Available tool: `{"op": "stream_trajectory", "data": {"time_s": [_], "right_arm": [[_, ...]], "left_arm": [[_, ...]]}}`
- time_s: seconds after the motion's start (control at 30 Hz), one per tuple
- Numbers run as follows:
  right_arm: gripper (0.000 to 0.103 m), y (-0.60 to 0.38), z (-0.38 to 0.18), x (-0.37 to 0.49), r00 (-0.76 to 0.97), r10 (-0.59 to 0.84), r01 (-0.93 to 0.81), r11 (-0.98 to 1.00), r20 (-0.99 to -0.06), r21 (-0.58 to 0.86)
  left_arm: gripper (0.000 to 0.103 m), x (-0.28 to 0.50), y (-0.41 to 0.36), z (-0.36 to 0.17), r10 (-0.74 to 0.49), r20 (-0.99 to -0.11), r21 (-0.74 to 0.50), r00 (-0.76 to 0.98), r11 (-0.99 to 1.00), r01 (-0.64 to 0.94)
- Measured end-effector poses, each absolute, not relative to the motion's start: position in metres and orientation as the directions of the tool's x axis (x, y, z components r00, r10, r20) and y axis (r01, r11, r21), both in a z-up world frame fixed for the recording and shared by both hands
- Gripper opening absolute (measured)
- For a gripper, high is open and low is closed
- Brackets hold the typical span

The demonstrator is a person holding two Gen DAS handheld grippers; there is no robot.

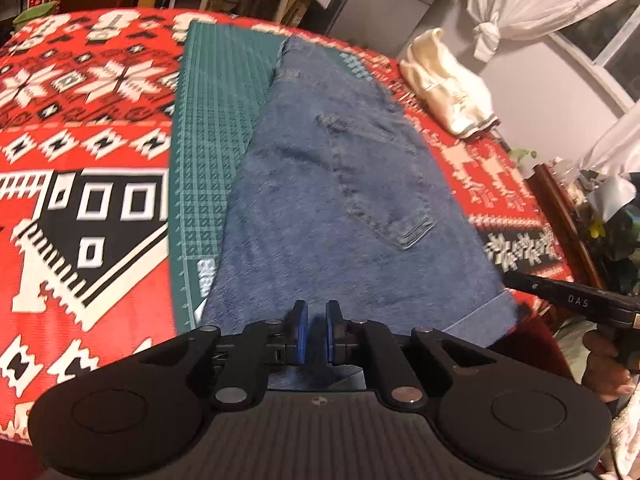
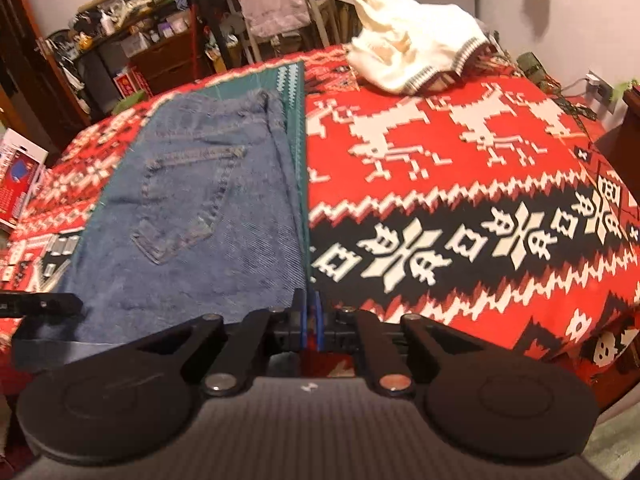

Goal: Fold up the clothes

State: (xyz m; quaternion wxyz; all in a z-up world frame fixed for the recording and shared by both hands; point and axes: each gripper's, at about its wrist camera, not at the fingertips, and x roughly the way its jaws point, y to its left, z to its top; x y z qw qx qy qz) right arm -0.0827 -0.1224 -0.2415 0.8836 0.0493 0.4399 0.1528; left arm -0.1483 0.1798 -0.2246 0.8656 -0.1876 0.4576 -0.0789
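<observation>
Blue jeans (image 1: 320, 184) lie flat and lengthwise on a green cutting mat (image 1: 212, 120), their back pocket facing up. My left gripper (image 1: 316, 330) is at the near hem, its blue pads closed on denim that fills the narrow gap. In the right wrist view the jeans (image 2: 200, 200) run along the mat's right edge (image 2: 294, 80). There my right gripper (image 2: 311, 320) is shut on the near right corner of the hem. A black finger (image 1: 560, 296) of the right gripper reaches that cuffed corner, and a finger (image 2: 44, 304) of the left one lies over the hem.
A red, white and black patterned blanket (image 1: 80, 152) covers the whole surface (image 2: 440, 184). A crumpled cream sweater (image 1: 444, 80) lies at the far right (image 2: 404, 60). A hand (image 1: 604, 364) holds the right gripper. Cluttered shelves, a chair and curtains stand beyond.
</observation>
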Motion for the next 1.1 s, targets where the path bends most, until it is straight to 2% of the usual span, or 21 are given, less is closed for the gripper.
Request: {"op": "stream_trajectory", "data": {"time_s": [0.13,0.27,0.4,0.57,0.63,0.67,0.8,0.87,1.1], "right_arm": [[0.005,-0.106,-0.236,-0.081,0.557,0.328,-0.278,0.939,-0.763,0.201],[0.005,-0.104,-0.248,-0.079,0.524,0.307,-0.283,0.943,-0.795,0.178],[0.008,-0.134,-0.241,-0.081,0.499,0.364,-0.218,0.931,-0.786,0.293],[0.014,-0.159,-0.235,-0.082,0.495,0.419,-0.169,0.906,-0.761,0.389],[0.024,-0.160,-0.239,-0.080,0.483,0.434,-0.159,0.897,-0.760,0.412],[0.025,-0.159,-0.241,-0.079,0.474,0.441,-0.154,0.894,-0.762,0.422],[0.025,-0.149,-0.250,-0.078,0.431,0.472,-0.164,0.879,-0.769,0.447],[0.009,-0.144,-0.251,-0.079,0.426,0.462,-0.171,0.886,-0.778,0.432],[0.005,-0.146,-0.248,-0.091,0.431,0.459,-0.176,0.887,-0.777,0.426]], "left_arm": [[0.007,-0.146,0.171,-0.218,-0.352,-0.736,-0.426,0.578,0.905,0.010],[0.007,-0.143,0.163,-0.226,-0.323,-0.779,-0.373,0.537,0.928,0.017],[0.007,-0.150,0.174,-0.225,-0.328,-0.778,-0.392,0.536,0.920,-0.006],[0.007,-0.156,0.189,-0.222,-0.360,-0.746,-0.451,0.560,0.892,-0.028],[0.007,-0.156,0.191,-0.223,-0.365,-0.747,-0.458,0.556,0.889,-0.031],[0.007,-0.156,0.190,-0.223,-0.365,-0.750,-0.457,0.552,0.889,-0.034],[0.007,-0.156,0.193,-0.226,-0.365,-0.753,-0.461,0.547,0.886,-0.045],[0.007,-0.156,0.194,-0.227,-0.365,-0.754,-0.465,0.546,0.884,-0.050],[0.007,-0.157,0.199,-0.231,-0.368,-0.755,-0.475,0.543,0.877,-0.066]]}}
